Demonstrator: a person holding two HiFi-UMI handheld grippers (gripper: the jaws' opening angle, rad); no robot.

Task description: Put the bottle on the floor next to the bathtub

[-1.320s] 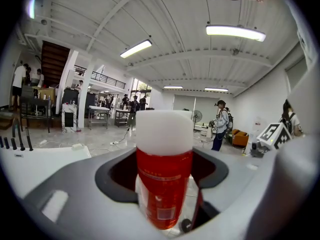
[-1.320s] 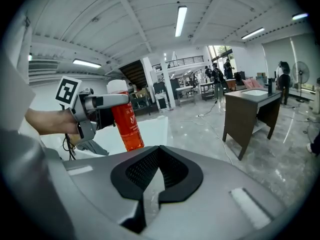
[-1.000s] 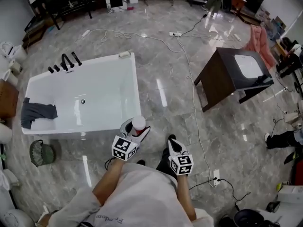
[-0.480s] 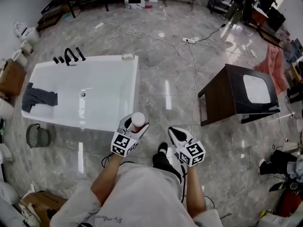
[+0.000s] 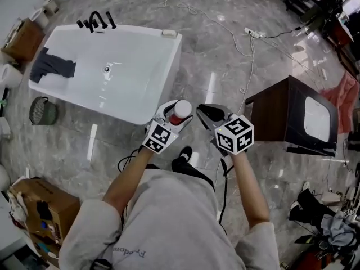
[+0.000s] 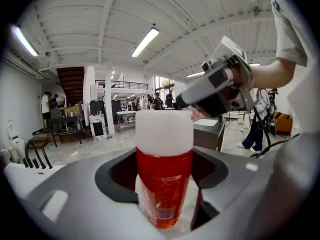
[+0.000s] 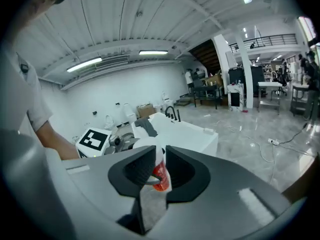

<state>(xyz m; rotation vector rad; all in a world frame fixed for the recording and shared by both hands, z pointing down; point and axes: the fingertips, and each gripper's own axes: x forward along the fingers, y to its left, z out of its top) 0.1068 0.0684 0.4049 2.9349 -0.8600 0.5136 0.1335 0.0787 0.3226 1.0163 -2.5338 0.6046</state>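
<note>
While the person stands on the grey marble floor [image 5: 214, 66], the head view shows the left gripper [image 5: 175, 115] closed around a red bottle [image 5: 182, 109] with a white cap, held up in the air. In this view the bottle sits just past the near corner of the white bathtub [image 5: 167, 77]. The right gripper [image 5: 203, 112] hangs just beside it, apart from the bottle, and a dark table [image 5: 270, 111] stands further right. A dark cloth [image 5: 53, 66] drapes over the tub's far rim.

In the left gripper view, the jaws press on the bottle's red body from both sides. The bottle stands upright with its cap above them (the right gripper shows behind it, up to the right).

In the right gripper view, the jaws are all but together, leaving a thin slit, and they hold nothing. Through that slit the bottle shows beyond, with the bathtub behind it.
</note>
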